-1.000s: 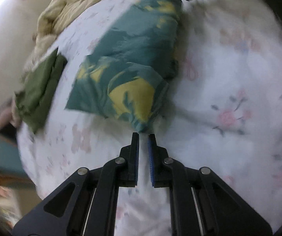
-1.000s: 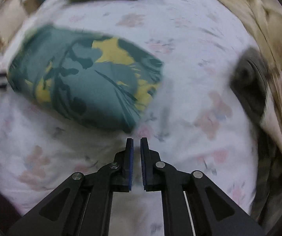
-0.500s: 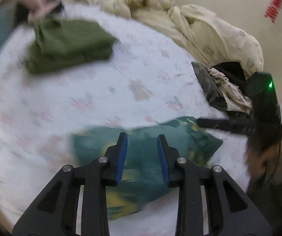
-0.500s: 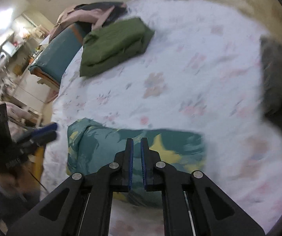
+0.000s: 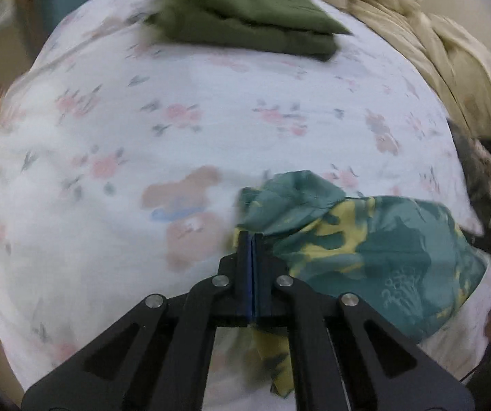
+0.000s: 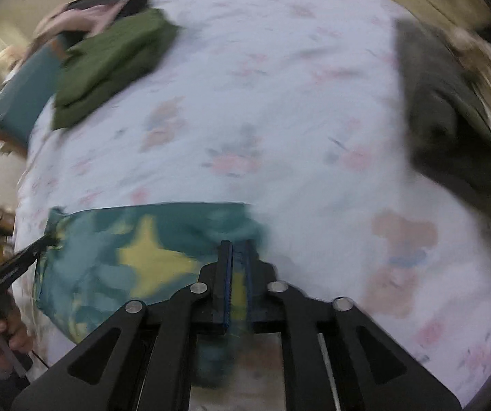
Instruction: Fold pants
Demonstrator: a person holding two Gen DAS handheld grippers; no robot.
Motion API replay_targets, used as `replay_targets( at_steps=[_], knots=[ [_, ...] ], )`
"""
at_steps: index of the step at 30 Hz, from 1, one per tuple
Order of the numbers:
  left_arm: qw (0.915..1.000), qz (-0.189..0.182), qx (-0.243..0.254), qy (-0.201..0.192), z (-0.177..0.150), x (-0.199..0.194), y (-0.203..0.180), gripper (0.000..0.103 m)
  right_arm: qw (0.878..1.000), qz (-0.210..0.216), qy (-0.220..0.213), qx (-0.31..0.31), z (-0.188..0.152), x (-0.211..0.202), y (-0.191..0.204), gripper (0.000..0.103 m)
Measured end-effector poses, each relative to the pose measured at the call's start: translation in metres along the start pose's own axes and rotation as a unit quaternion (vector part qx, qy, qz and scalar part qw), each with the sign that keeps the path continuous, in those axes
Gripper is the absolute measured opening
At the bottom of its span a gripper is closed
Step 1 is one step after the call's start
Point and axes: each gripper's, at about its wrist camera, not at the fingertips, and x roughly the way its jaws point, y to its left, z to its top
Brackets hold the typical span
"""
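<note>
The folded teal and yellow patterned pants (image 5: pixel 365 243) lie near the front edge of a white floral bed sheet (image 5: pixel 177 109). My left gripper (image 5: pixel 252 236) is shut on the pants' left corner, with cloth hanging under the fingers. In the right wrist view the pants (image 6: pixel 136 260) stretch leftward, and my right gripper (image 6: pixel 237 245) is shut on their right end, cloth showing between the pads. The left gripper (image 6: pixel 45 241) also shows there, holding the far left corner.
A folded olive green garment (image 5: pixel 245 24) lies at the far side of the bed, also in the right wrist view (image 6: pixel 108 65). A beige blanket (image 5: pixel 433 51) is heaped along the right. A grey garment (image 6: pixel 444 113) lies at the right edge. A teal pillow (image 6: pixel 19 102) lies far left.
Both grippers swung over the pants from the sides and closed on opposite ends. The left gripper, open half a second ago, is now shut on cloth.
</note>
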Motion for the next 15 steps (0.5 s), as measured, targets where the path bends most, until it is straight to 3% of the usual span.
replay_targets(
  at_steps=[1,3,4,6,7,9,12,15],
  knots=[
    [0.9999,0.004,-0.011,0.001,0.000,-0.005,0.002,0.002,1.000,0.012,-0.012,0.016,-0.001,-0.012,-0.003,0.009],
    [0.9992,0.029,-0.025,-0.011,-0.003,-0.024,0.003,0.025,0.998,0.031,-0.047,0.028,-0.006,-0.040,0.001,0.009],
    [0.9982,0.035,-0.044,-0.023,-0.007,-0.038,0.004,0.031,0.997,0.046,-0.061,0.032,-0.009,-0.054,0.004,0.009],
    [0.9954,0.029,-0.083,-0.038,-0.017,-0.061,0.004,0.039,0.993,0.081,-0.075,0.040,-0.015,-0.074,0.011,0.014],
    [0.9940,0.001,-0.099,-0.046,-0.025,-0.072,-0.001,0.042,0.990,0.107,-0.077,0.049,-0.022,-0.081,0.013,0.020],
    [0.9912,-0.069,-0.107,-0.036,-0.041,-0.080,-0.018,0.060,0.984,0.146,-0.053,0.086,-0.038,-0.083,0.016,0.081],
    [0.9772,-0.133,-0.165,0.005,-0.068,-0.063,-0.030,0.082,0.965,0.203,-0.004,0.164,-0.067,-0.060,0.011,0.085],
    [0.9602,-0.153,-0.231,0.034,-0.087,-0.027,-0.028,0.082,0.940,0.230,0.041,0.249,-0.085,-0.017,0.003,0.085]
  ],
)
